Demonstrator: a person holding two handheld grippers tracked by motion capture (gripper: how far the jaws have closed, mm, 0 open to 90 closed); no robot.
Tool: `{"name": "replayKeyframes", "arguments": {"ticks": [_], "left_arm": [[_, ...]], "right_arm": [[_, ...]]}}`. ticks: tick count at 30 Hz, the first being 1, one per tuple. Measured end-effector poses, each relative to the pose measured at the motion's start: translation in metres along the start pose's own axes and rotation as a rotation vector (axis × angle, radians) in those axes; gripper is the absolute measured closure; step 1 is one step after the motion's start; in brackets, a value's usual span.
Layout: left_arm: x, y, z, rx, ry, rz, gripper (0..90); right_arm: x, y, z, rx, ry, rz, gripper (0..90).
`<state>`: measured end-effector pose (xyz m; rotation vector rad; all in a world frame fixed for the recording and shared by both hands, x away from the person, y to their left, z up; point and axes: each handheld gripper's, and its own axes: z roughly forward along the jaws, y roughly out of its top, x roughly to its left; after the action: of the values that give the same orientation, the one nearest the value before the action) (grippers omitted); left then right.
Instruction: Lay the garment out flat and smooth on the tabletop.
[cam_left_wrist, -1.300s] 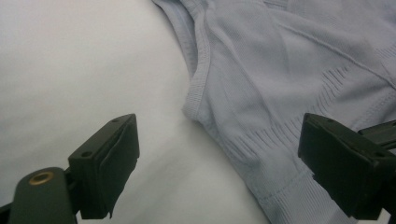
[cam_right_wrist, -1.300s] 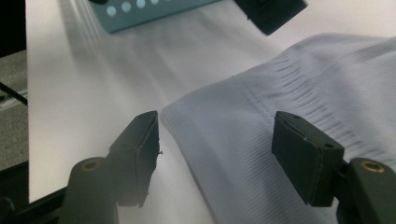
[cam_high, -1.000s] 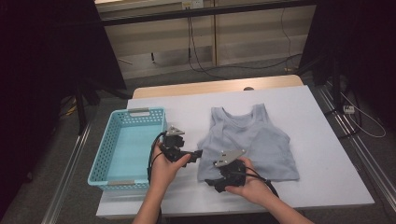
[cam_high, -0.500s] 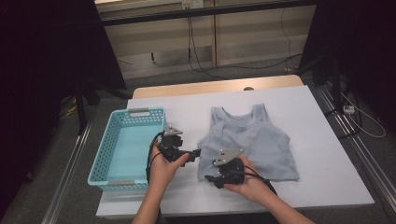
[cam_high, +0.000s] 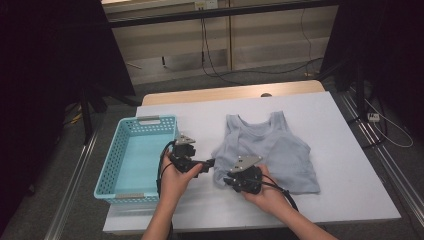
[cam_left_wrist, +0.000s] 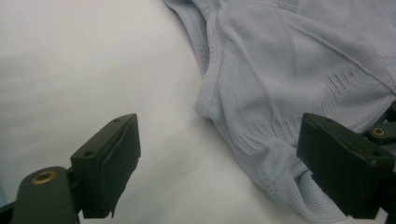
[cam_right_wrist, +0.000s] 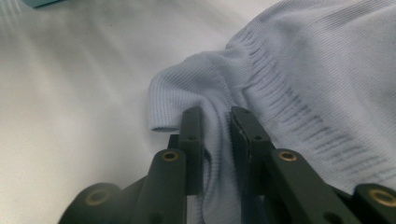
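My right gripper (cam_right_wrist: 215, 116) has just been closing its jaws, and now they pinch a fold at the bottom corner of the pale blue tank top (cam_high: 272, 150). The top lies flat on the white table (cam_high: 345, 200), just to the right of the blue basket (cam_high: 120, 150). My left gripper (cam_left_wrist: 219, 163) stands wide open between the basket and the top, with the top's edge between its jaws but not pinched. I think I should squeeze that edge well before lifting, so the cloth does not slip.

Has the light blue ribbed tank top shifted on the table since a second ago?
No. The light blue ribbed tank top lies as far from the turquoise plastic basket as before.
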<state>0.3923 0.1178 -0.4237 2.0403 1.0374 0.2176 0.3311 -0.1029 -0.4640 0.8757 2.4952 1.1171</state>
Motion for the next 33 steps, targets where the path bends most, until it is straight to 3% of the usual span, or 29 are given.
{"name": "replayKeyframes", "arguments": {"ticks": [4,5,7,13,17,33], "left_arm": [[0.001,0.001,0.001,0.01,-0.006,0.007,13.9],[0.0,0.001,0.002,0.0,0.014,0.007,13.9],[0.001,0.002,0.001,0.006,-0.006,0.012,14.0],[0.001,0.005,0.003,-0.003,-0.015,0.01,14.0],[0.001,0.006,0.005,-0.007,-0.013,0.009,14.0],[-0.003,0.01,0.007,-0.003,-0.022,0.024,14.0]], "right_arm": [[0.001,-0.001,0.0,-0.012,-0.011,-0.01,79.0],[0.0,-0.002,-0.001,-0.018,-0.011,-0.006,79.4],[0.0,-0.003,-0.001,-0.031,-0.006,0.0,80.2],[-0.003,-0.003,-0.013,-0.079,0.049,0.081,80.7],[0.001,-0.002,-0.022,-0.084,0.05,0.049,80.7],[0.007,-0.007,-0.033,-0.097,0.078,0.039,80.6]]}}
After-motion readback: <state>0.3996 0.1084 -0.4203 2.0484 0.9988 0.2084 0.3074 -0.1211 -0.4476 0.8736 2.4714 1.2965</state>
